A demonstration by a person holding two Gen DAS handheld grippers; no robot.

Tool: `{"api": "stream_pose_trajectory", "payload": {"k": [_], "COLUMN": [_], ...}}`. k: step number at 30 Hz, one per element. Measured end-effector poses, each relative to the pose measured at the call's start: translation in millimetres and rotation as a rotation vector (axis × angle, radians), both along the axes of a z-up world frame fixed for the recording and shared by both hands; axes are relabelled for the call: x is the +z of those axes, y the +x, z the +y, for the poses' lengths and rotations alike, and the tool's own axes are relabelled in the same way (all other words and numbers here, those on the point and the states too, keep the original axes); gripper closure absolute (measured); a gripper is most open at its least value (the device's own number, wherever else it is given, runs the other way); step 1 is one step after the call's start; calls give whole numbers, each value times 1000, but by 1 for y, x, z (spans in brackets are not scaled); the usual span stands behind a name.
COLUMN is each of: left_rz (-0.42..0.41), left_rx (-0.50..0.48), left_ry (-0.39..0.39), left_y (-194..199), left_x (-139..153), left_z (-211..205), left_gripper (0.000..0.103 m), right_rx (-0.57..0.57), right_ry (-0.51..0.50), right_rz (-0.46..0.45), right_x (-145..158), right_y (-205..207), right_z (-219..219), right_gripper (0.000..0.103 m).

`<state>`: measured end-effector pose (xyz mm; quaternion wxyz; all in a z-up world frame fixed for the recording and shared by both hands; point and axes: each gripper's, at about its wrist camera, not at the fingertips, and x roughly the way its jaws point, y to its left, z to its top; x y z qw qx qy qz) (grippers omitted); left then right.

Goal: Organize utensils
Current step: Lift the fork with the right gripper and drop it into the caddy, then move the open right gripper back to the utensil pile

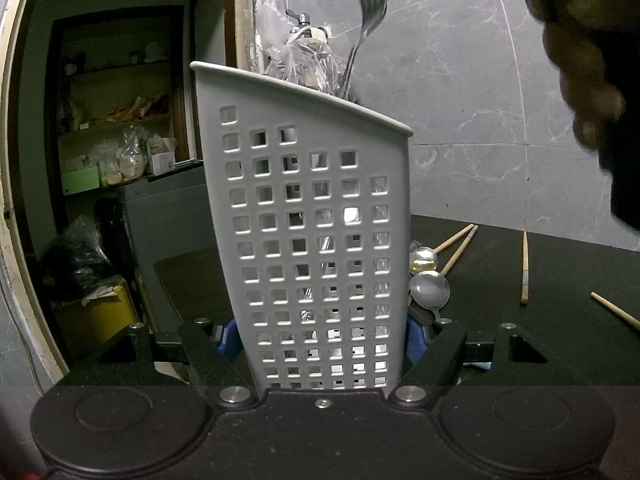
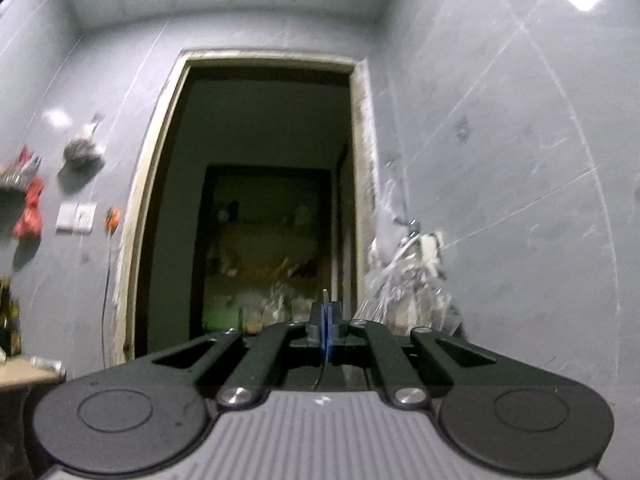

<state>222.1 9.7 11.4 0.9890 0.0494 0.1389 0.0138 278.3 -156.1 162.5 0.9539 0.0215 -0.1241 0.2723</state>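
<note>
White holder (image 1: 308, 216) clamped between left fingers (image 1: 320, 340); fork (image 1: 370, 16) pinched in right fingers (image 2: 326, 320), handle down, just above holder rim.

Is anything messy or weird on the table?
Yes. Wooden chopsticks lie scattered at odd angles on the black table, and two spoons sit loose beside the white utensil holder, not inside it.

the utensil holder (image 1: 312, 220) stood on the table (image 1: 540, 340); a fork (image 1: 370, 16) rose from it; spoons (image 1: 428, 280) and chopsticks (image 1: 525, 268) lay to its right.
</note>
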Motion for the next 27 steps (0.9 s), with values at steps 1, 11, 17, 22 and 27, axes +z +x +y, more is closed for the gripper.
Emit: {"api": "stream_pose_trajectory", "payload": {"k": [1, 11, 17, 22, 27], "left_rz": [0, -2, -3, -6, -7], "left_rx": [0, 1, 2, 5, 7], "left_ry": [0, 4, 6, 10, 12], "left_y": [0, 0, -1, -2, -2], "left_x": [0, 0, -1, -2, -3], "left_z": [0, 0, 0, -2, -3], "left_gripper": [27, 27, 27, 27, 27], "right_rx": [4, 47, 77, 95, 111], "right_ry": [-21, -127, -174, -196, -211], "right_rz": [6, 65, 105, 125, 144], "right_x": [-3, -37, -50, -53, -57], "right_y": [-1, -10, -7, -4, -1], "right_z": [3, 20, 26, 30, 32], "right_gripper": [101, 101, 101, 101, 101]}}
